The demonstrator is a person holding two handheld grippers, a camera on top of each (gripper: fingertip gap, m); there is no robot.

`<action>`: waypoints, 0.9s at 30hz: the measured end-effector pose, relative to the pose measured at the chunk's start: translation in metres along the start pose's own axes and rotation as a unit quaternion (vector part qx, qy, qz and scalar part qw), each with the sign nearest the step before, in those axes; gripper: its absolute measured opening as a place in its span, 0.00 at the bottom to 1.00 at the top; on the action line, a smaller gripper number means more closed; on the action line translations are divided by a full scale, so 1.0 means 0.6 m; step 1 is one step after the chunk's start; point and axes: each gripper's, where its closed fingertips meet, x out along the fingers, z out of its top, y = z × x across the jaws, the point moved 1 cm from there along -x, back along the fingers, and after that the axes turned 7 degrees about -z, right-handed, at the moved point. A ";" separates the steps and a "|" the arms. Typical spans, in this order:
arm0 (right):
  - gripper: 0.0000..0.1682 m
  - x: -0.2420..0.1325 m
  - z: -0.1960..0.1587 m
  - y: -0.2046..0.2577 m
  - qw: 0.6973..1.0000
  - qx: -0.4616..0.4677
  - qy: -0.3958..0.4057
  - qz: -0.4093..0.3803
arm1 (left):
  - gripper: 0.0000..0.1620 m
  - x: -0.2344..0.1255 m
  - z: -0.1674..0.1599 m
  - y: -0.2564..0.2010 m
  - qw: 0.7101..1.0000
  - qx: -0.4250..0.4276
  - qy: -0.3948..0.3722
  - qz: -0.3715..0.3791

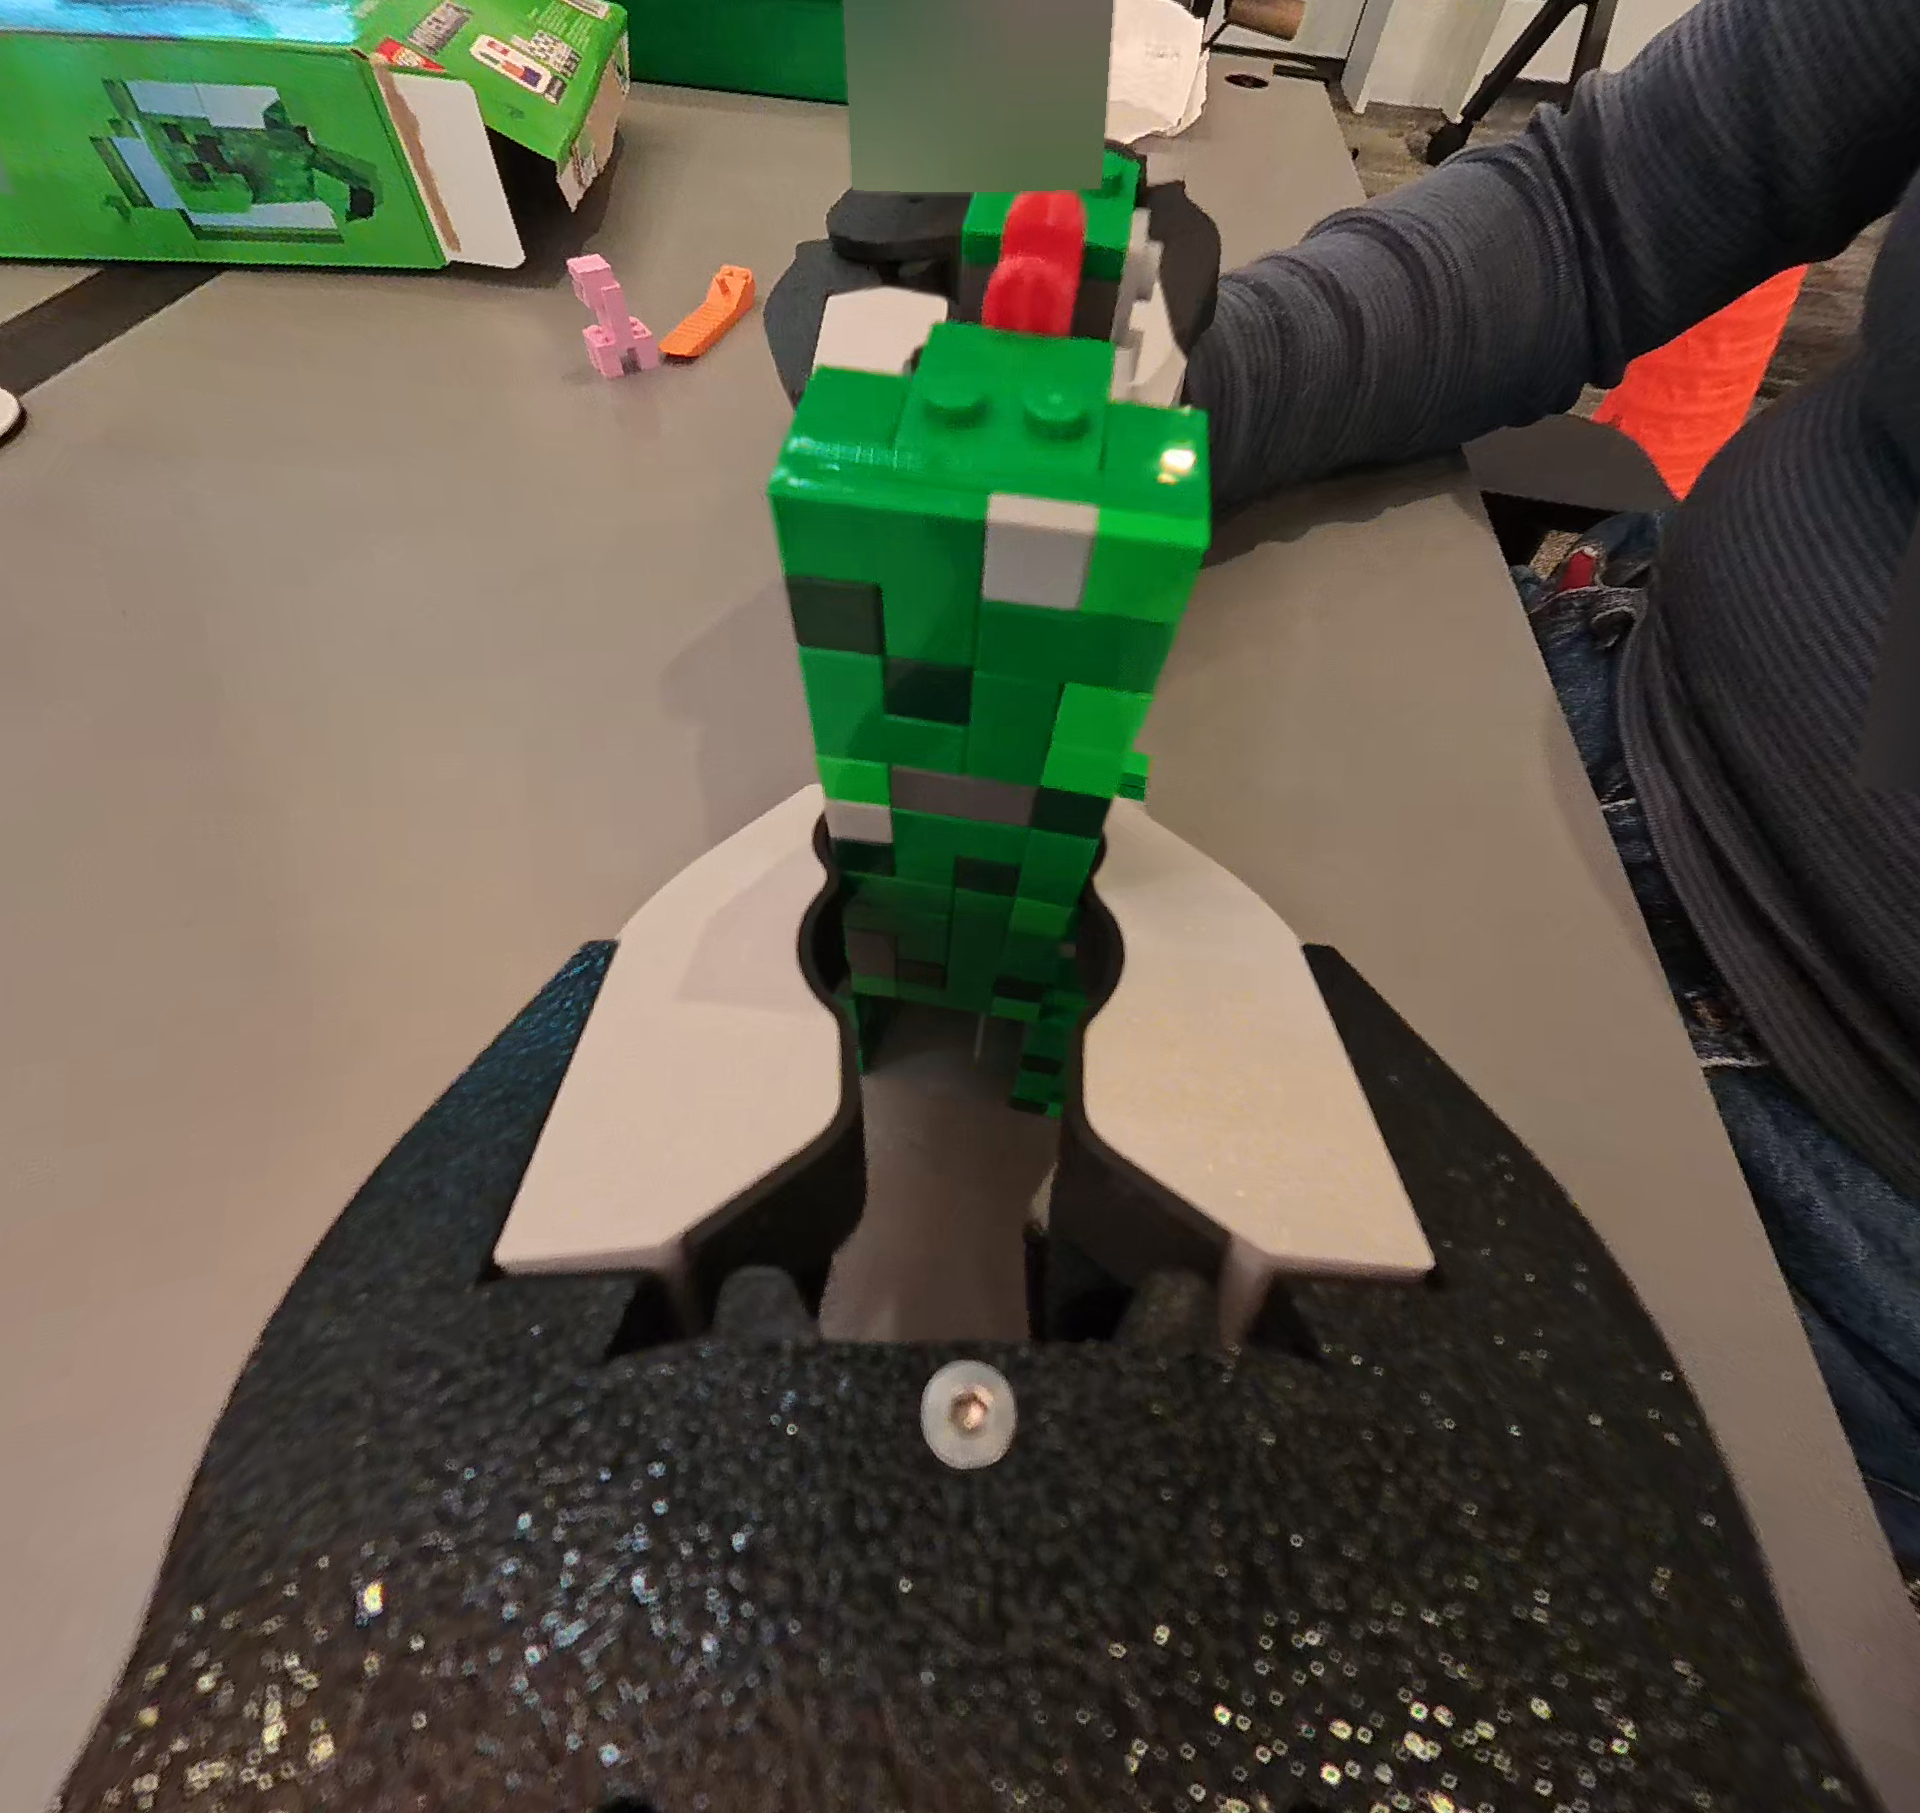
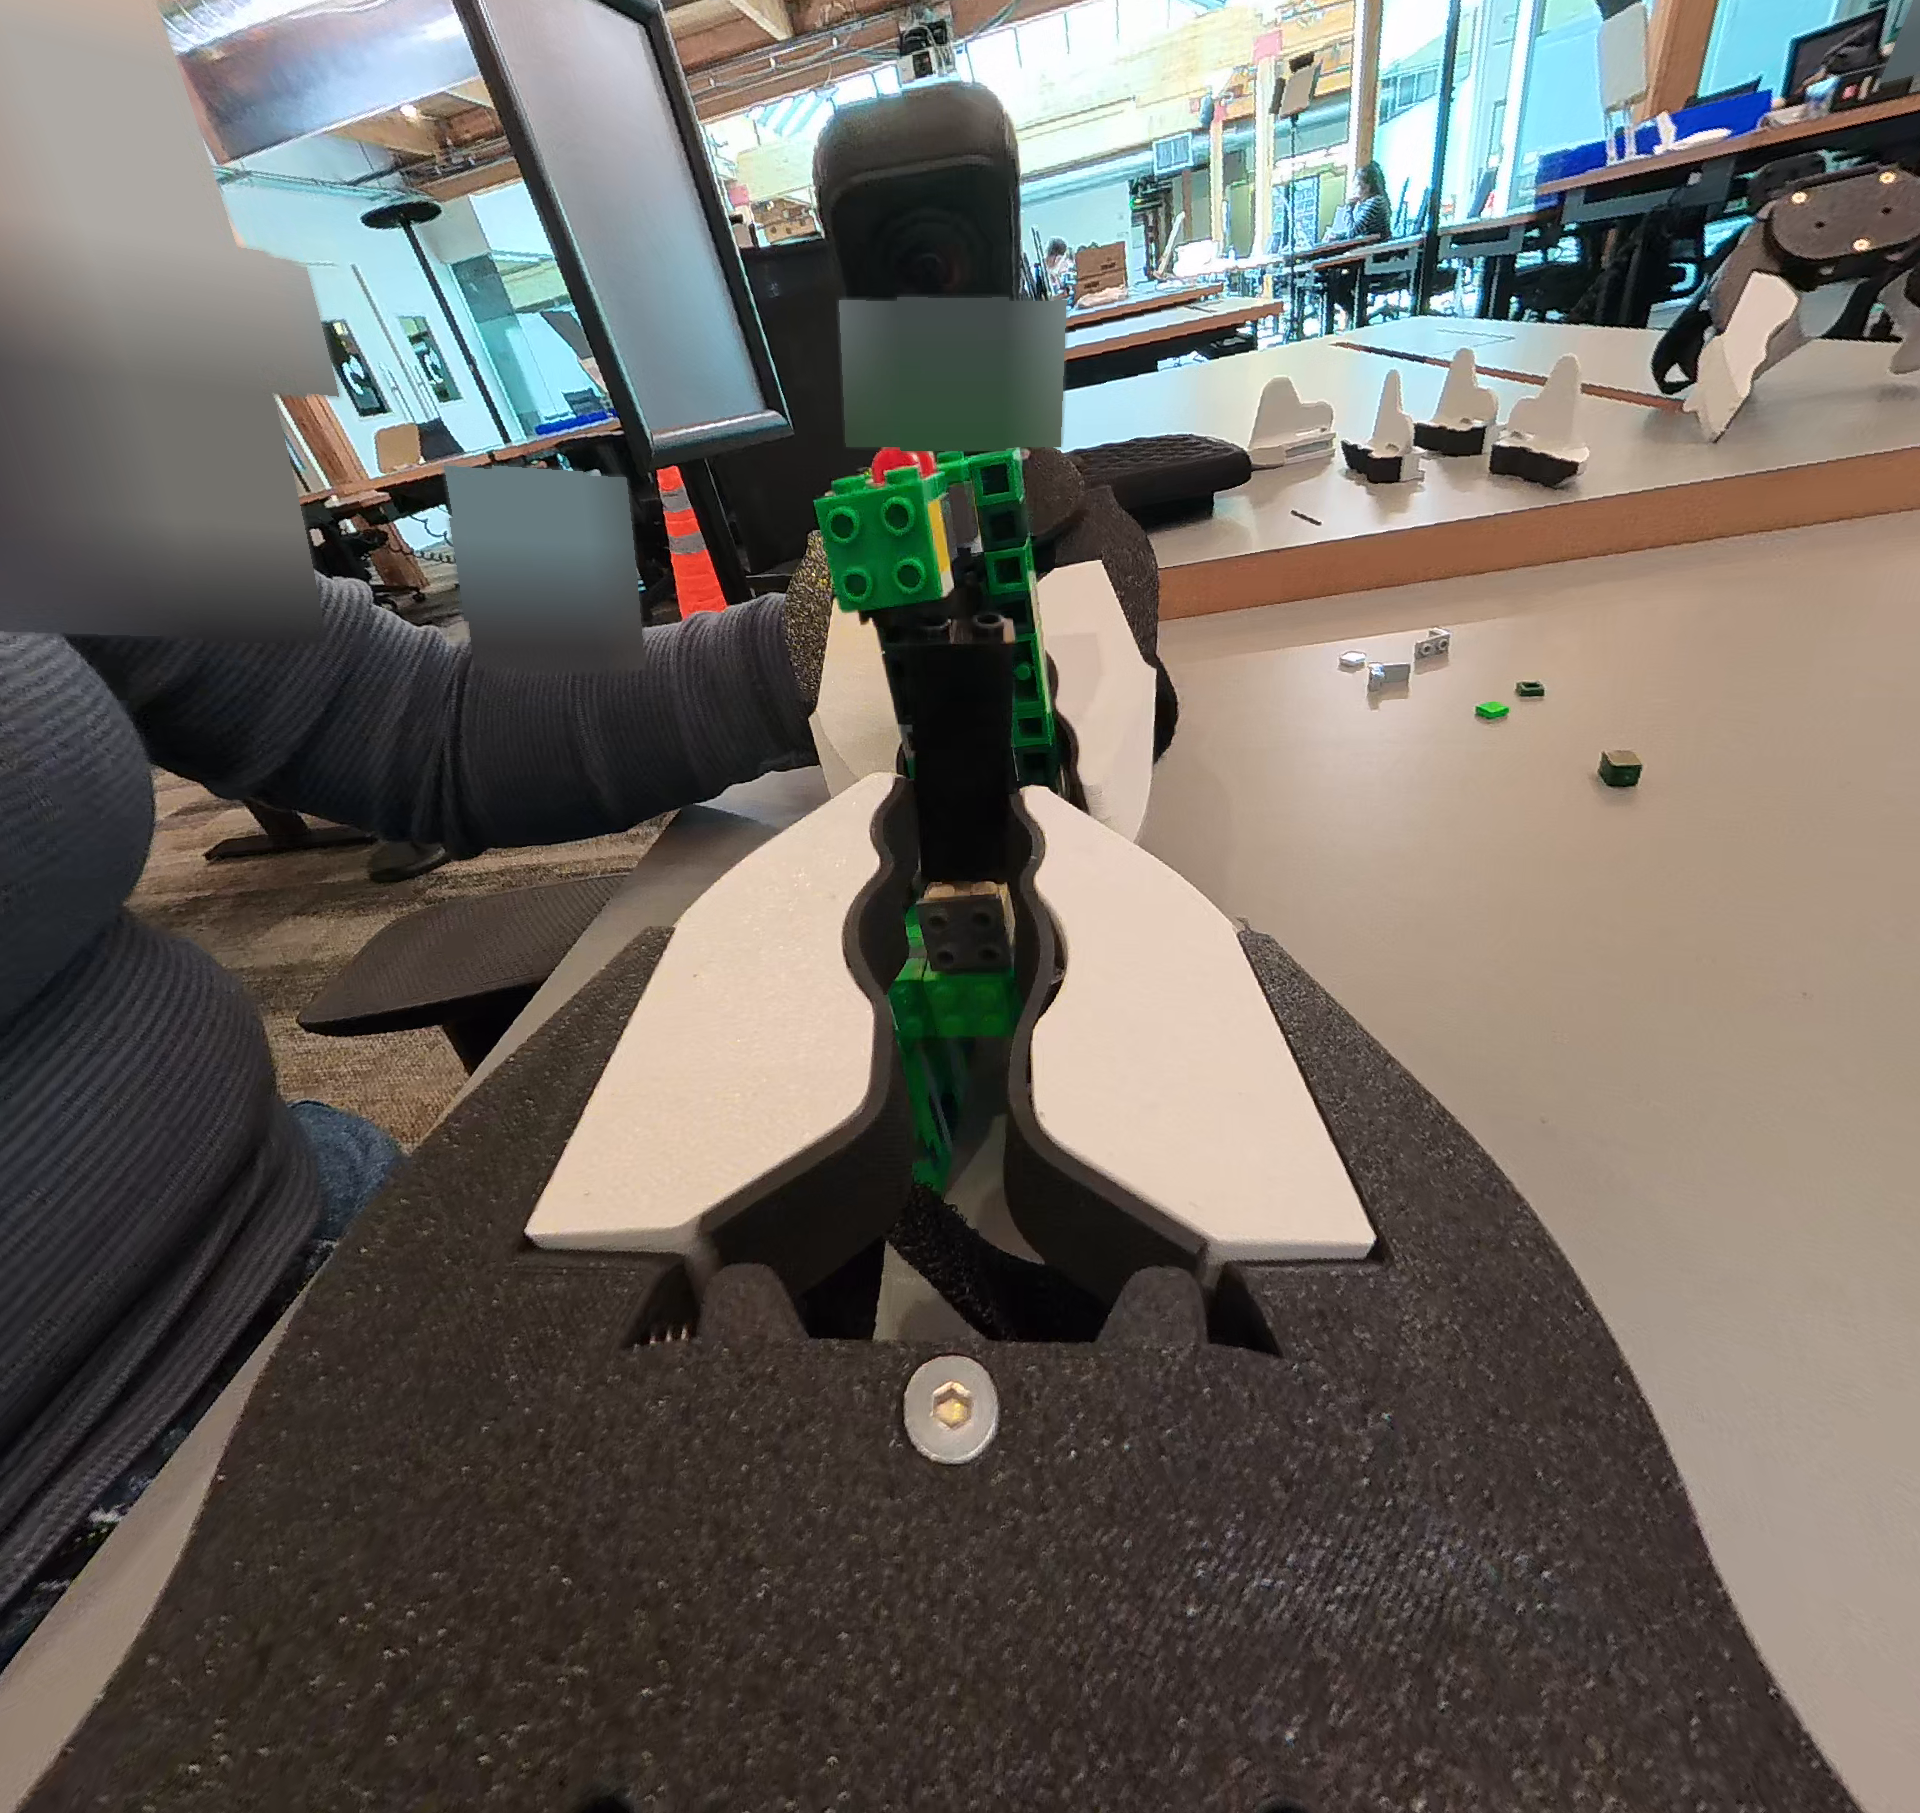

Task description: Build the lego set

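Left wrist view: the left gripper clamps a green lego tower; farther off, the right gripper grips its other end above the table.

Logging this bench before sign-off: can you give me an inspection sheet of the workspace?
Surface: grey table, bare in the middle.
Job's things: green lego build held off the table between both grippers; green set box open at the far left.
Clutter: pink lego figure, orange brick separator, loose small bricks.
Grippers: left gripper shut on one end of the build, right gripper shut on the other.
Cables: nothing seen.
Surroundings: dark framed panel, orange cone, spare gripper fingers on the next table.
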 end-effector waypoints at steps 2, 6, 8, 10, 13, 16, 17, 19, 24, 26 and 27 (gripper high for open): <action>0.09 0.000 0.000 0.000 1.000 -0.002 0.001 0.001 | 0.25 0.001 0.000 0.000 1.000 0.001 0.000 0.001; 0.09 -0.002 -0.002 -0.001 1.000 -0.016 0.013 -0.001 | 0.25 0.002 0.001 -0.001 1.000 -0.001 -0.003 0.006; 0.09 -0.003 -0.002 0.000 0.999 -0.027 0.026 -0.002 | 0.25 0.003 0.001 -0.001 1.000 -0.004 -0.004 0.011; 0.10 -0.003 -0.003 0.000 0.998 -0.039 0.043 -0.002 | 0.25 0.004 0.002 -0.001 1.000 -0.007 -0.007 0.017; 0.10 -0.002 -0.003 0.001 0.996 -0.059 0.072 -0.003 | 0.24 0.005 0.002 -0.002 1.000 -0.012 -0.009 0.027; 0.09 -0.001 -0.003 0.001 0.992 -0.082 0.097 -0.003 | 0.24 0.006 0.003 -0.002 0.999 -0.017 -0.014 0.037; 0.09 -0.001 -0.003 0.002 0.991 -0.088 0.104 -0.002 | 0.24 0.006 0.003 -0.002 0.999 -0.018 -0.015 0.041; 0.09 -0.001 -0.003 0.002 0.989 -0.092 0.113 0.000 | 0.24 0.007 0.004 -0.002 0.999 -0.021 -0.019 0.046; 0.10 -0.002 -0.003 0.004 0.993 -0.061 0.102 0.027 | 0.33 0.006 0.017 -0.005 0.997 -0.005 -0.050 0.052; 0.10 -0.003 -0.003 0.003 0.994 -0.044 0.092 0.038 | 0.34 0.002 0.028 -0.007 0.997 0.012 -0.059 0.052; 0.10 -0.003 -0.003 0.003 0.995 -0.039 0.088 0.041 | 0.35 0.002 0.032 -0.008 0.997 0.020 -0.058 0.052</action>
